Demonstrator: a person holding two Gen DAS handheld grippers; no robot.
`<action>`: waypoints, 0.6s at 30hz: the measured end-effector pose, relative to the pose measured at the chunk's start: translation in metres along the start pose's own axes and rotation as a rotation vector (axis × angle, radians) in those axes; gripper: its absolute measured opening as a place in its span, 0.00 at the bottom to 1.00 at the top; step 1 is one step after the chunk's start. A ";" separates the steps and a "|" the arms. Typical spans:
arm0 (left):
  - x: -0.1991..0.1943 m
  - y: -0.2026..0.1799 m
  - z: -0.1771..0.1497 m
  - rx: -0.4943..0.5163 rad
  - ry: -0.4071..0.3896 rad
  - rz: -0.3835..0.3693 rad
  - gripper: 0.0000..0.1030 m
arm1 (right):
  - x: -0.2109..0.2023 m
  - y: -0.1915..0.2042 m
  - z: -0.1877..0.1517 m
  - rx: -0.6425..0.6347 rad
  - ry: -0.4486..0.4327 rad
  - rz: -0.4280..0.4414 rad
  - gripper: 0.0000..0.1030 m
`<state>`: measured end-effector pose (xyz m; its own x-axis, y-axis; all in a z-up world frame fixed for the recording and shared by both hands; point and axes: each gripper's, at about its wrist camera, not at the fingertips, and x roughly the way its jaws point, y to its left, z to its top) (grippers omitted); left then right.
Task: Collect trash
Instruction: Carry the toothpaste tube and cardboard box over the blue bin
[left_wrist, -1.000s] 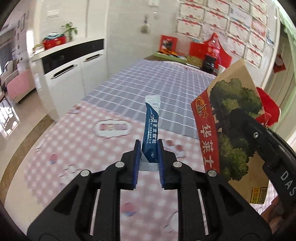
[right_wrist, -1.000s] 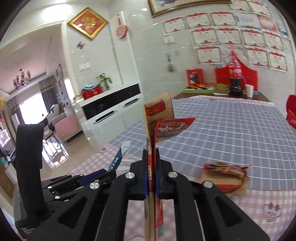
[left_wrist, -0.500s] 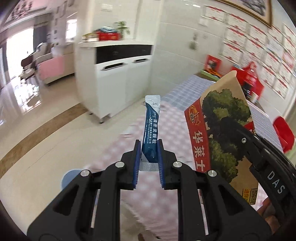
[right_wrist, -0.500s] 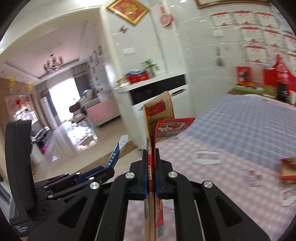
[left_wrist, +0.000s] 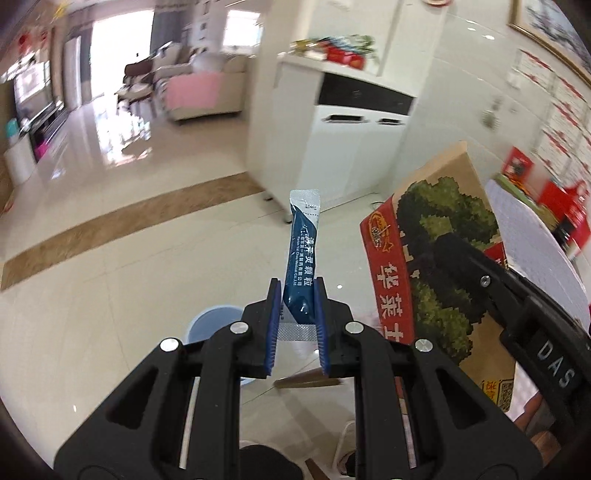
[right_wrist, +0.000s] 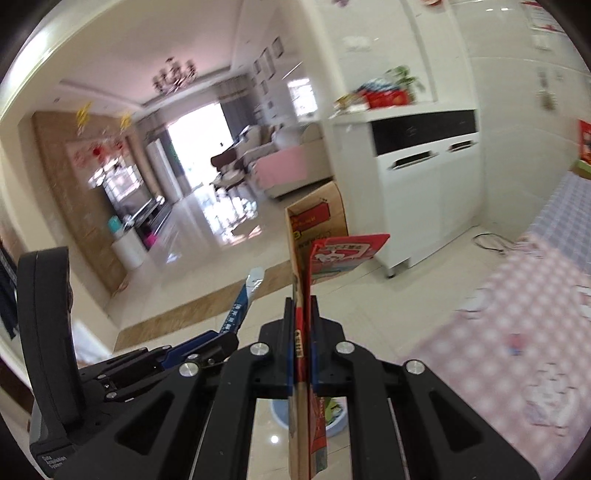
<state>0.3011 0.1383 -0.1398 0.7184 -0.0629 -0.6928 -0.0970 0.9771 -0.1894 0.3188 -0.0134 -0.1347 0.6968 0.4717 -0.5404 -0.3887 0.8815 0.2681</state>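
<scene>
Two grippers, each w/ one load. Left gripper (left_wrist: 295, 295) is pinched tight on one blue sachet (left_wrist: 303, 254), gripped near its lower end; the sachet stands up toward 12 o'clock w/ a silver sealed top, slight lean. Same sachet (right_wrist: 242, 301) shows in the right wrist view at about 9 o'clock of the right gripper, sticking out of the left gripper's side. Right gripper (right_wrist: 300, 314) is clamped nearly closed on flattened packaging: one brown carton (right_wrist: 317, 218) plus one red wrapper (right_wrist: 343, 254) pressed against it, both held edge-on between the blue pads. In the left wrist view the carton (left_wrist: 436, 229) fills the 3 o'clock side, showing a red band and green tree print, close beside the sachet but not touching it. One pale blue bin (left_wrist: 212, 325) sits on the tiled floor (left_wrist: 110, 295) just behind the left gripper at about 7 o'clock; the bin (right_wrist: 332, 421) also peeks out under the right gripper, w/ something green in it. One white cabinet (right_wrist: 424, 177) at 1 o'clock, two handles. One checked tablecloth (right_wrist: 517, 332) at 3 o'clock, blurred.
</scene>
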 end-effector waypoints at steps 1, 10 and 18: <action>0.004 0.008 0.000 -0.010 0.005 0.009 0.17 | 0.009 0.006 -0.001 -0.008 0.014 0.007 0.07; 0.050 0.069 -0.005 -0.089 0.080 0.085 0.17 | 0.089 0.042 -0.017 -0.056 0.127 0.034 0.07; 0.093 0.083 -0.006 -0.112 0.143 0.112 0.17 | 0.128 0.042 -0.034 -0.050 0.172 0.011 0.07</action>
<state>0.3559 0.2126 -0.2239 0.5945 0.0089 -0.8040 -0.2524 0.9514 -0.1762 0.3715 0.0829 -0.2203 0.5806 0.4663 -0.6674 -0.4277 0.8722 0.2373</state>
